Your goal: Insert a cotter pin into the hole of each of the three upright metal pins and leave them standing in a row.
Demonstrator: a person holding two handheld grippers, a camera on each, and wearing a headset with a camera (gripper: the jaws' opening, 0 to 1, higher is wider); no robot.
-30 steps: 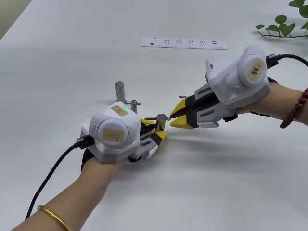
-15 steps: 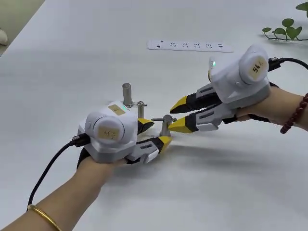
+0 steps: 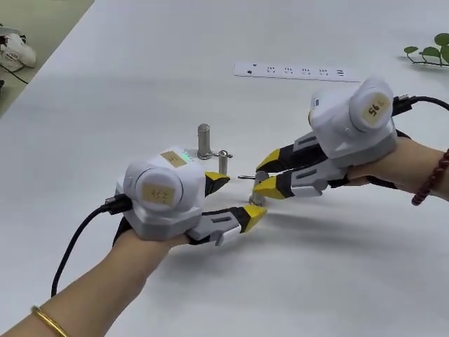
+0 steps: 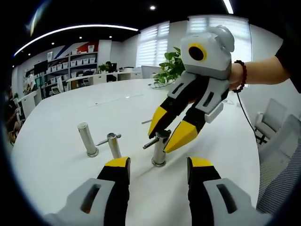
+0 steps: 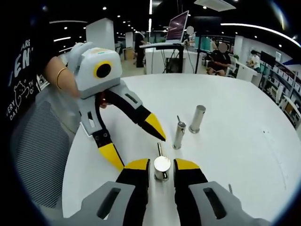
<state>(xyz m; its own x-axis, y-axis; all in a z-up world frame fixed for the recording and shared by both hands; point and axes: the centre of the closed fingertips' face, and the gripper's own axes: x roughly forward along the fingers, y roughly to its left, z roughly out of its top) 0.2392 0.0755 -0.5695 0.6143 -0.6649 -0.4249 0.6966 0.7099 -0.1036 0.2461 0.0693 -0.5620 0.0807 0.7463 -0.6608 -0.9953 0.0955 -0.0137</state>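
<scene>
Three upright metal pins stand in a row on the white table. The far pin is bare. A cotter pin crosses the middle pin. Another cotter pin sticks out of the near pin. My right gripper has its jaws against both sides of the near pin's top. My left gripper is open just in front of that pin, nothing between its jaws.
A white power strip lies at the back of the table. A leafy plant sits at the far right edge. The table's left edge runs past the upper left corner, with floor beyond. A black cable trails from the left gripper.
My left gripper has opened and drawn back from the near pin. The right gripper's jaws spread and now straddle that pin's top. The head camera has shifted, so the whole scene sits further right.
</scene>
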